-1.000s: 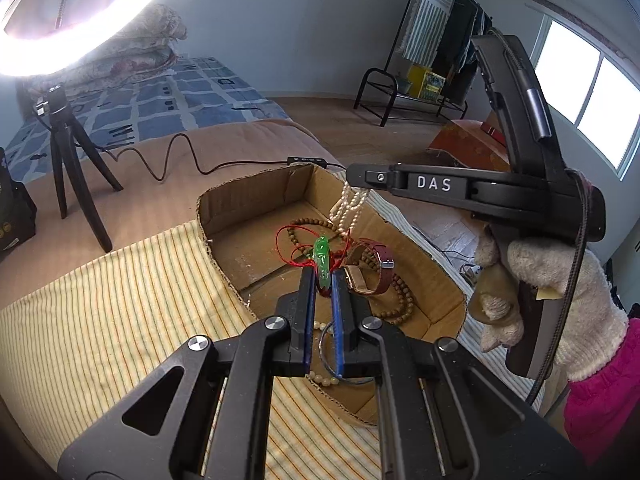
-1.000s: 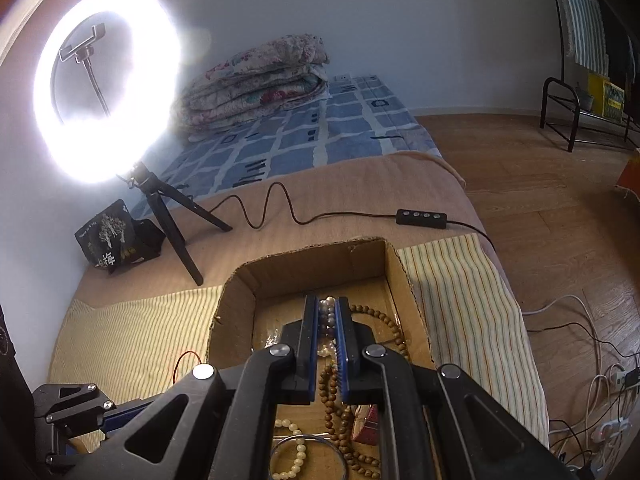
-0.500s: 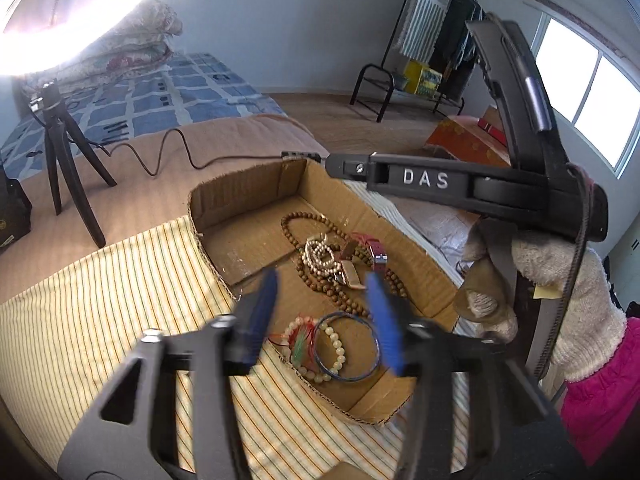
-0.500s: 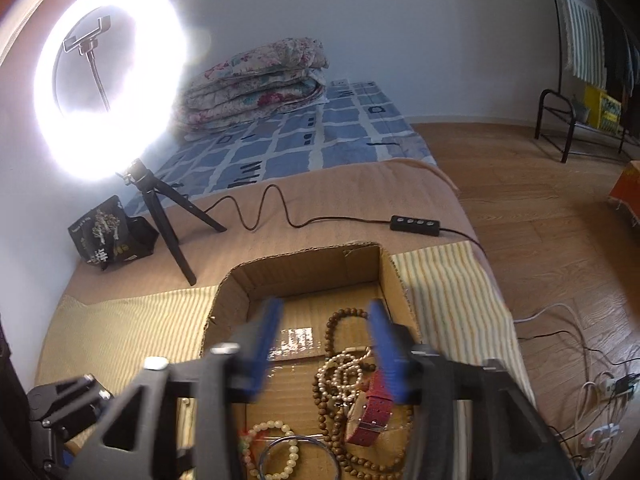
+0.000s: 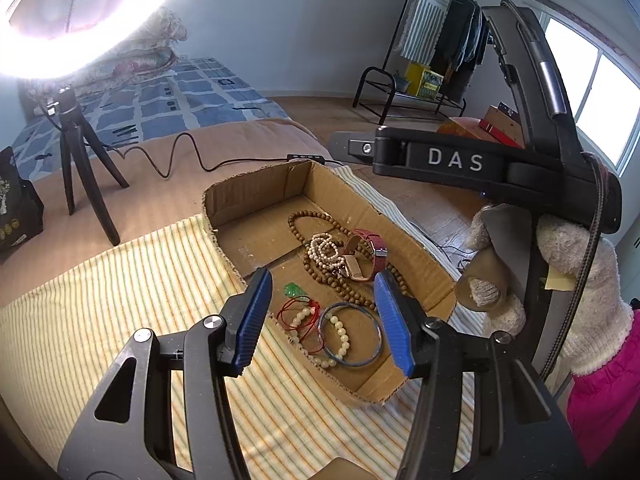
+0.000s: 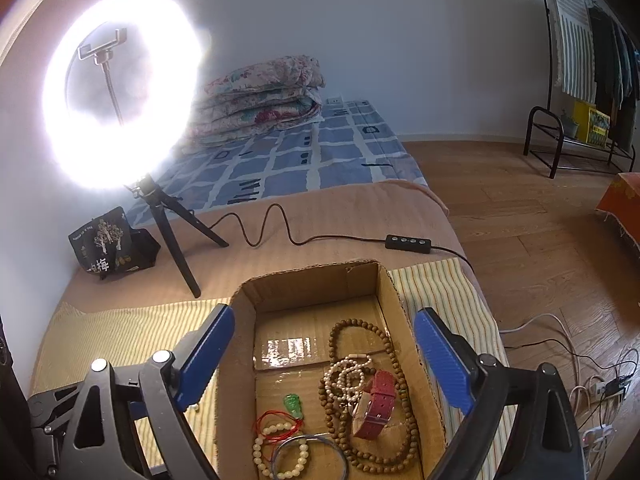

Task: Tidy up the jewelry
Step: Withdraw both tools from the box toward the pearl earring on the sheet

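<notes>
I judge the step in hand is letting go over the cardboard box (image 5: pixel 256 196) and clearing both grippers, so my best move is to lift straight away without snagging a cord or bead string.

On my left, the left gripper (image 5: pixel 320 316) hangs with its jaws apart and nothing between them. Below and between its fingers lie the green pendant (image 5: pixel 293 289) on its red cord (image 5: pixel 298 312), the pale bead bracelet (image 5: pixel 340 334) and the blue bangle (image 5: pixel 354 336), all at the near end of the box and not touching the pads.

Further right, the pearl strand (image 5: pixel 324 250), the brown bead necklace (image 5: pixel 320 224) and the red watch (image 5: pixel 370 242) sit piled mid-box, beyond my left fingertips.

My right gripper (image 6: pixel 324 354) is opening wide with nothing between its jaws; the pearl strand and red watch lie below its gap, toward the right finger. The box rests on a striped cloth (image 5: pixel 100 300) on the bed.
</notes>
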Demonstrator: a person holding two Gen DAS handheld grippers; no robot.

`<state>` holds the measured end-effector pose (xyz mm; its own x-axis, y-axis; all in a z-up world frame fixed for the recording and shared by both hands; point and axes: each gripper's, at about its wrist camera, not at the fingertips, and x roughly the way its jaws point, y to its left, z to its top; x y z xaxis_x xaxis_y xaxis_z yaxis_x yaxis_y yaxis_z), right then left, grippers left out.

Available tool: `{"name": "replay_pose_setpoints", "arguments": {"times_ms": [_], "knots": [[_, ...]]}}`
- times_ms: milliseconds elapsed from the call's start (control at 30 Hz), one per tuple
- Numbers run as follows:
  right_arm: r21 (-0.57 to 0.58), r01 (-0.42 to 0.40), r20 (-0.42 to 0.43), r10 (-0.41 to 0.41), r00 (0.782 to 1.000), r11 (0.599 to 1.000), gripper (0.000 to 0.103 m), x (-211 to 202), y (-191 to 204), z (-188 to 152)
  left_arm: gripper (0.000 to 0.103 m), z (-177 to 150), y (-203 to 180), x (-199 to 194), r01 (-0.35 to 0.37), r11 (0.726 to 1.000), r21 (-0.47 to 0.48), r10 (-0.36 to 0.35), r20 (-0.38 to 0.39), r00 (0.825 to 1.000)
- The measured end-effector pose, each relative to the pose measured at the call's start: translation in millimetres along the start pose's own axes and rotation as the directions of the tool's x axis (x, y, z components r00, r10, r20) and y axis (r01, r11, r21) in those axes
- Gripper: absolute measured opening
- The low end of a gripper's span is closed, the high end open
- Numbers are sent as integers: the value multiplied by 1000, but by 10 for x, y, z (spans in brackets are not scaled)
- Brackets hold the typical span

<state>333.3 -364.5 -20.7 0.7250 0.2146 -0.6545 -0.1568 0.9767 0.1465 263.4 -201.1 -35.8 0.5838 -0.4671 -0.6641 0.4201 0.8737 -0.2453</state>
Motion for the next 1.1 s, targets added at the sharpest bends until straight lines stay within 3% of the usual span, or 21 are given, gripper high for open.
{"name": "replay_pose_setpoints", "arguments": {"times_ms": [267, 700, 933, 1100], "knots": [[-14, -17, 45, 17, 999, 1000, 94, -295, 197, 12, 54, -72, 190, -316, -25, 1000, 6, 25, 18, 1000], [-117, -89, 71, 98, 993, 989, 91, -545, 780, -151, 54, -549, 1014, -848, -136, 990, 24, 137, -16, 991], [-205, -138, 4, 142, 990, 969, 76, -364, 1207, -369, 54, -868, 1344, -963, -159, 986, 49, 161, -57, 985], [-241, -164, -109, 141, 984, 957, 61, -31, 1435, -653, 54, -1034, 1450, -906, -148, 988, 44, 151, -101, 983]]}}
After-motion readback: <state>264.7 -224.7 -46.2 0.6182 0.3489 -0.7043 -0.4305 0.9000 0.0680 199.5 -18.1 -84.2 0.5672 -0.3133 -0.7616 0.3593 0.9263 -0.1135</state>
